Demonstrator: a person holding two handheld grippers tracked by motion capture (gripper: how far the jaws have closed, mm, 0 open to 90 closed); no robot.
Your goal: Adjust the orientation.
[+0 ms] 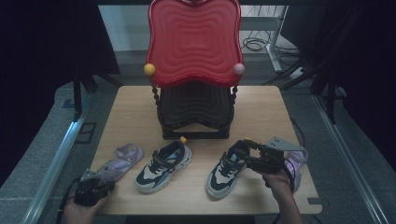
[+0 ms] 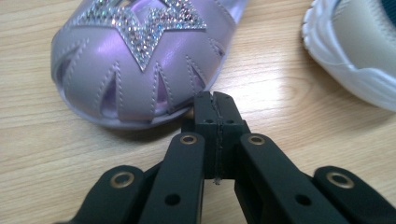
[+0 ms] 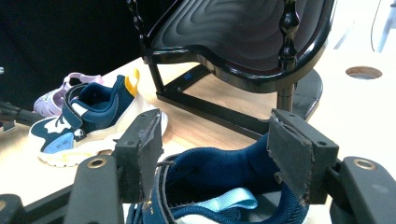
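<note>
Two navy-and-white sneakers stand on the wooden table (image 1: pixel 196 198), one left of centre (image 1: pixel 163 165) and one right of centre (image 1: pixel 228 170). My right gripper (image 1: pixel 243 153) is open, with its jaws on either side of the right sneaker's (image 3: pixel 219 186) heel collar. A lilac sandal (image 1: pixel 122 159) with a glittery toe lies at the left. My left gripper (image 1: pixel 103 184) rests near the front left corner, shut and empty. Its tips (image 2: pixel 215 100) lie just off the lilac sandal's (image 2: pixel 140 70) toe. A second lilac sandal (image 1: pixel 297 161) sits partly hidden behind my right gripper.
A two-tier rack stands at the back middle of the table, with a red top shelf (image 1: pixel 194 42) and a black lower shelf (image 1: pixel 196 105). Its black lower shelf (image 3: pixel 243 42) is close behind the right sneaker. The other sneaker (image 3: pixel 84 123) sits to the left.
</note>
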